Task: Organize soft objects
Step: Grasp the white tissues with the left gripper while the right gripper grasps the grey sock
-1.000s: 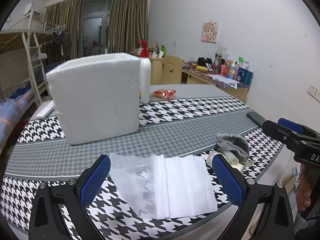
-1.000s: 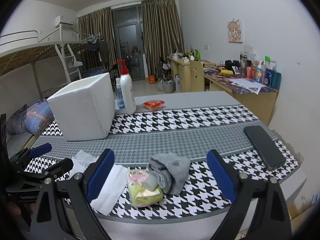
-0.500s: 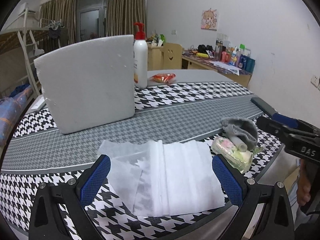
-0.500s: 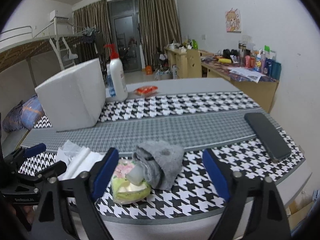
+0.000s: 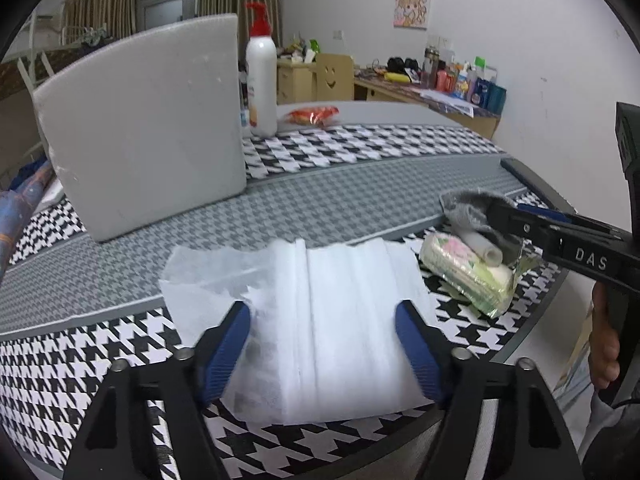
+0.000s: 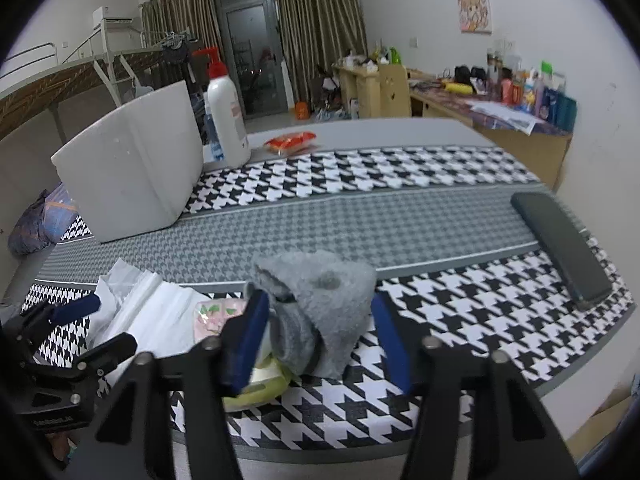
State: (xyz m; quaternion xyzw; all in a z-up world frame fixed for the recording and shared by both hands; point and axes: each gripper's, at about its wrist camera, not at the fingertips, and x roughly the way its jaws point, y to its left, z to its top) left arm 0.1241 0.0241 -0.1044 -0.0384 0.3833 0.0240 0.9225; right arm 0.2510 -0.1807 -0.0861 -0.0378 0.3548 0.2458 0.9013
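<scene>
We let the closing left gripper [image 5: 322,322] gather the white tissue sheet [image 5: 320,312] between its pads (not yet pinched), while the closing right gripper [image 6: 320,320] straddles the grey sock [image 6: 320,300].

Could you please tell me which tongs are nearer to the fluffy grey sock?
The right tongs: their closing jaws straddle the fluffy grey sock. The left tongs are off to its side, closing around the white tissue sheets.

White tissue sheets [image 5: 320,312] lie flat; tissue pack [image 5: 464,276] beside them; crumpled grey sock [image 6: 320,300] atop pack.
</scene>
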